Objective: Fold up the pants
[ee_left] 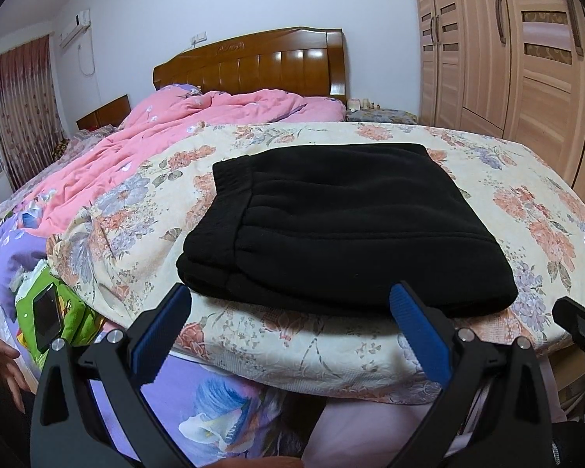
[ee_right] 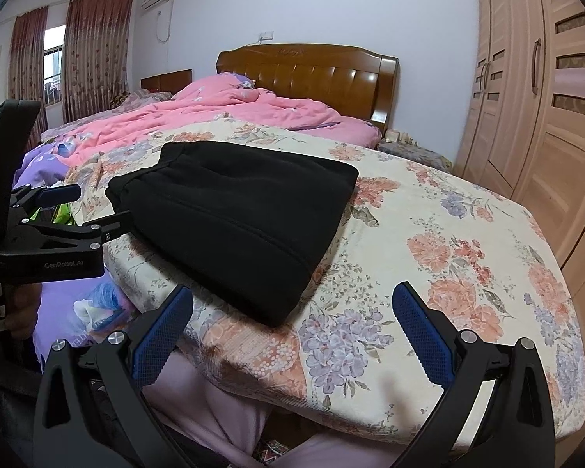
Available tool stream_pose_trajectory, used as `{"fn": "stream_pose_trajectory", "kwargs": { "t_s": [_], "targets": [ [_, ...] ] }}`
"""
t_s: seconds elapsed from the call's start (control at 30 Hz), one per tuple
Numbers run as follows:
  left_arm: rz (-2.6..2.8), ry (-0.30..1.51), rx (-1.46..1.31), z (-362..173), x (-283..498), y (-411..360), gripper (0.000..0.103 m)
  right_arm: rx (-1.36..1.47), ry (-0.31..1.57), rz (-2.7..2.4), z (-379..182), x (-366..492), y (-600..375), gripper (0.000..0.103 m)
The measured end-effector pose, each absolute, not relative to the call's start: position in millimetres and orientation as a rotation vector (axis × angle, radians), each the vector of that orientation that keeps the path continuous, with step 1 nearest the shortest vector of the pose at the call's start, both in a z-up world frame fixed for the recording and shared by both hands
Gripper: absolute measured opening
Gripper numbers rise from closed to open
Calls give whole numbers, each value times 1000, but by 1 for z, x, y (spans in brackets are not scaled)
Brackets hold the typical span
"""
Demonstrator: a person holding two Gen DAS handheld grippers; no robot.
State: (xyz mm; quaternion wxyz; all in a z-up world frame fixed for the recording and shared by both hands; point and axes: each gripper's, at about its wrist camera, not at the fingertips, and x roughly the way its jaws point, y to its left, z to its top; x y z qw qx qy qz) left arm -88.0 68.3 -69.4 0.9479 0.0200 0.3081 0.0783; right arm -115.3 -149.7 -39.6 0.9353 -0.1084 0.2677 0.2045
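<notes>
Your left gripper (ee_left: 288, 304) and right gripper (ee_right: 292, 304) both gape empty, folded black pants (ee_left: 331, 226) on the bed (ee_left: 507, 202) just ahead of their fingers.

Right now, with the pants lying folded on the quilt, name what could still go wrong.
The folded black pants lie near the floral quilt's front edge, so a nudge might slide them off. The open left tongs point at the near fold and could snag it, undoing the layers. The open right tongs sit by the pants' corner and may drag it.
</notes>
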Motion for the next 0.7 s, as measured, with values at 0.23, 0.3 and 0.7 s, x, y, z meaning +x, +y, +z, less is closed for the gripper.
{"fn": "stream_pose_trajectory", "kwargs": {
  "t_s": [0.23,0.3,0.7],
  "targets": [
    [162,628,48,-69,-87,66,102,-224,554,439,-40,-115,-146,98],
    [167,623,58,-69,-88,64,102,-234,555,444,-41,-116,-145,98],
    [153,666,-5,-76,-85,75,102,-228,555,443,-40,-118,-145,98]
  ]
}}
